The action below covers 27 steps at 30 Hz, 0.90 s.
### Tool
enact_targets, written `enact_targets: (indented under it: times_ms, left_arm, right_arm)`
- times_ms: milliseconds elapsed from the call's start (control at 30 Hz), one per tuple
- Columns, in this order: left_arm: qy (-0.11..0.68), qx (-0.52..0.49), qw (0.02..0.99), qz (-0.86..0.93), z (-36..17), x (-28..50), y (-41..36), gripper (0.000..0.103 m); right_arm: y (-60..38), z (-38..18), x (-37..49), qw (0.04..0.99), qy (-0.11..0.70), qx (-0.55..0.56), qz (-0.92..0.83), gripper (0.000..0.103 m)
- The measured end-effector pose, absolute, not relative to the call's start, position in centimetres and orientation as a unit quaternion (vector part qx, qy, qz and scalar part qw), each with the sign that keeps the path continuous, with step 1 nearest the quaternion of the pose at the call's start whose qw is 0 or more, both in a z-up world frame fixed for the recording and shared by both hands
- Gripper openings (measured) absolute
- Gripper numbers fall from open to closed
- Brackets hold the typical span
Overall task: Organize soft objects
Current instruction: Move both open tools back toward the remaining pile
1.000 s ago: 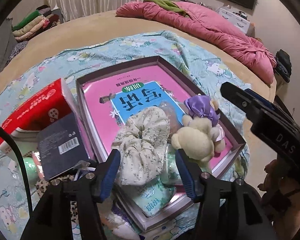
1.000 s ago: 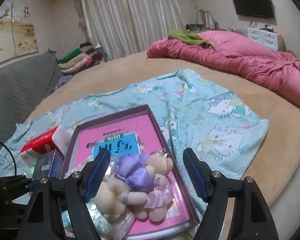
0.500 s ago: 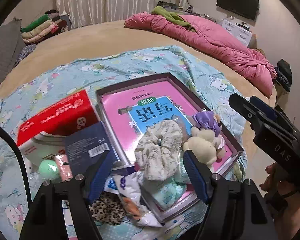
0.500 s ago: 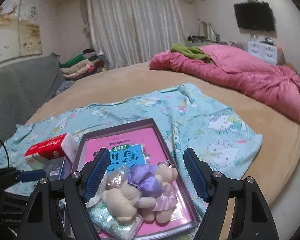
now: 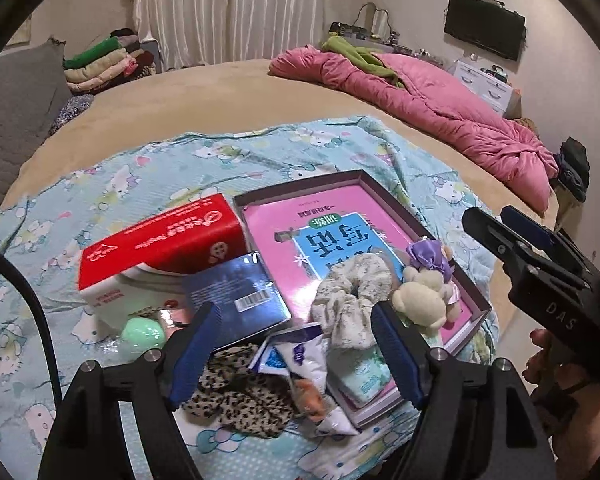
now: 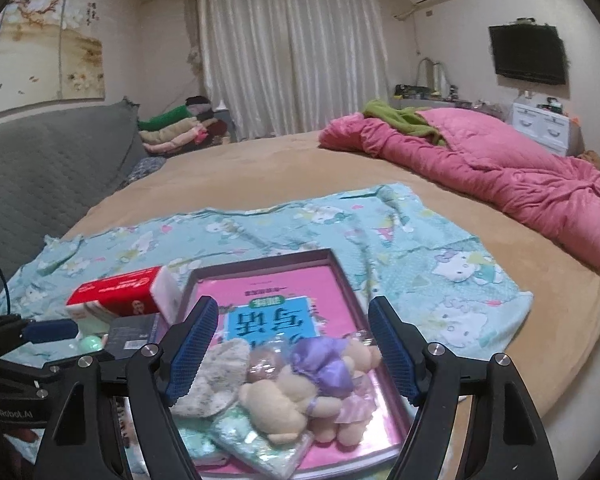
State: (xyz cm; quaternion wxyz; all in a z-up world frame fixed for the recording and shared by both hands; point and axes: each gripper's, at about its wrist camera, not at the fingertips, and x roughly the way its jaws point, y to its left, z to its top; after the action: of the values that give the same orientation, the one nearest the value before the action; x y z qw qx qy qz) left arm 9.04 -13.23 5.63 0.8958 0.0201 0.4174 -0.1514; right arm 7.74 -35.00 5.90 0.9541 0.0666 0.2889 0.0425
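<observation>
Your left gripper (image 5: 296, 350): jaws opening, nothing gripped; it hangs over the near clutter. Your right gripper (image 6: 294, 350): jaws spread wide, empty, above the plush toys.

Shallow box lid (image 5: 480, 306) with pink lining, on the blue cartoon-print sheet (image 5: 180, 168). It contains:
- floral scrunchie (image 5: 350, 308), near left part, draped partly over a mint tissue pack (image 5: 364, 374) at the near edge;
- cream teddy bears (image 5: 422, 302), one with a purple bow (image 5: 428, 254), just right of the scrunchie, touching it.

Left of the lid, on the sheet:
- red-and-white tissue packet (image 5: 160, 248);
- dark blue carton (image 5: 236, 300) leaning on it;
- green ball (image 5: 143, 334), near side;
- leopard-print fabric piece (image 5: 240, 396) and white sachets (image 5: 300, 360), nearest you.

Far right: pink duvet (image 5: 440, 116) on the tan bed (image 5: 220, 92).
</observation>
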Motion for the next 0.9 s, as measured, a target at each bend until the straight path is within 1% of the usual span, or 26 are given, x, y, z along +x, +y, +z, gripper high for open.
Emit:
enact_targets:
  times_ms: [333, 900]
  left_arm:
    - [0.419, 0.006, 0.897, -0.138, 6.1, 8.5, -10.3, 0.079]
    - [0.412, -0.048, 0.906, -0.089, 8.1, 8.1, -2.2, 0.079]
  right_arm:
    - [-32.7, 6.7, 7.8, 0.950, 0.298, 0.058, 0.076, 0.079]
    - [-27.4, 9.3, 6.7, 0.947, 0.291, 0.030, 0.130, 0.080]
